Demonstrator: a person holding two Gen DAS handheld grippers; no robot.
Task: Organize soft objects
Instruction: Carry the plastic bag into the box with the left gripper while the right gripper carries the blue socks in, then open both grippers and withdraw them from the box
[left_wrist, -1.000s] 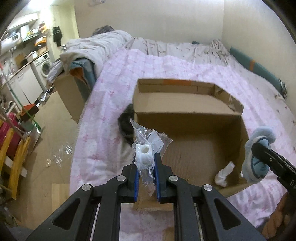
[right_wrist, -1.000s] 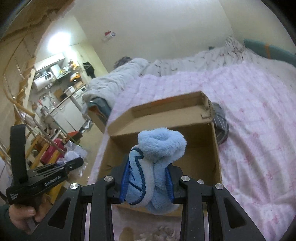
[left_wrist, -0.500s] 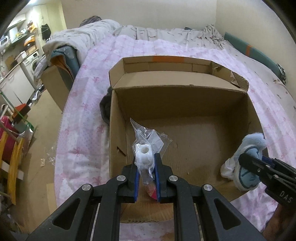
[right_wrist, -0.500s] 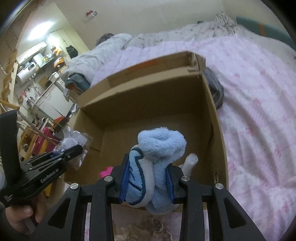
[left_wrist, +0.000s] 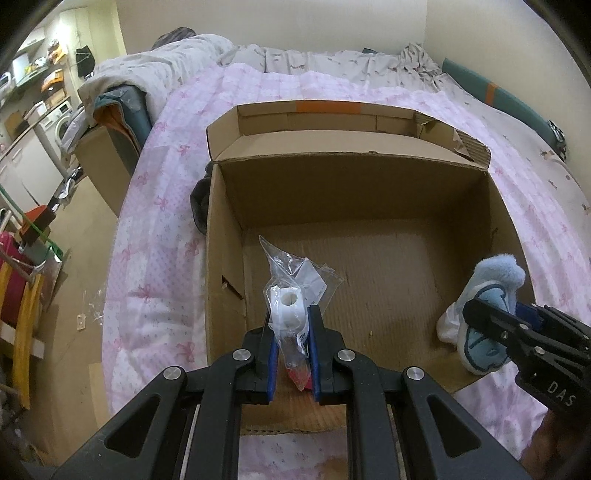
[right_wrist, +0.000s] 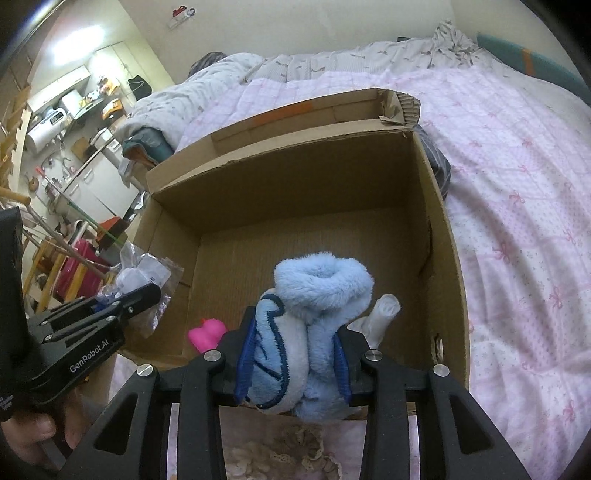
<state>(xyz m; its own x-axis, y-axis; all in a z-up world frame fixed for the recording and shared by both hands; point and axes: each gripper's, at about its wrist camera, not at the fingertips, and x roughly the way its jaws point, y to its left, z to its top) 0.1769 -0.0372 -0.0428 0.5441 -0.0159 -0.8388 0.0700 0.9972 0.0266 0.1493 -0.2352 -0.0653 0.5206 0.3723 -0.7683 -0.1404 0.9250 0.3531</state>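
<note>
Looking down the left wrist view, the left gripper (left_wrist: 290, 343) is clamped nearly closed on a clear plastic bag (left_wrist: 295, 291) with a white roll inside, holding it just over the near-left corner of the open cardboard box (left_wrist: 221, 236) on the pink quilt (left_wrist: 155, 229). The bag is crinkly and slick; let go here and it could catch the near wall and tip outside instead of dropping in. At the right edge, the right gripper (left_wrist: 491, 314) carries a fluffy blue plush (left_wrist: 491, 295) low over the box's near-right corner, beside a white item (left_wrist: 448, 325) on the floor.

Over to the right wrist view: the jaws are opening, though the blue pads (right_wrist: 245, 354) still touch the plush's (right_wrist: 314, 291) flanks. The risk is that the fuzzy pile clings to one pad and gets dragged back out. A pink toy (right_wrist: 207, 332) already lies below; the plush may land on it and roll.
</note>
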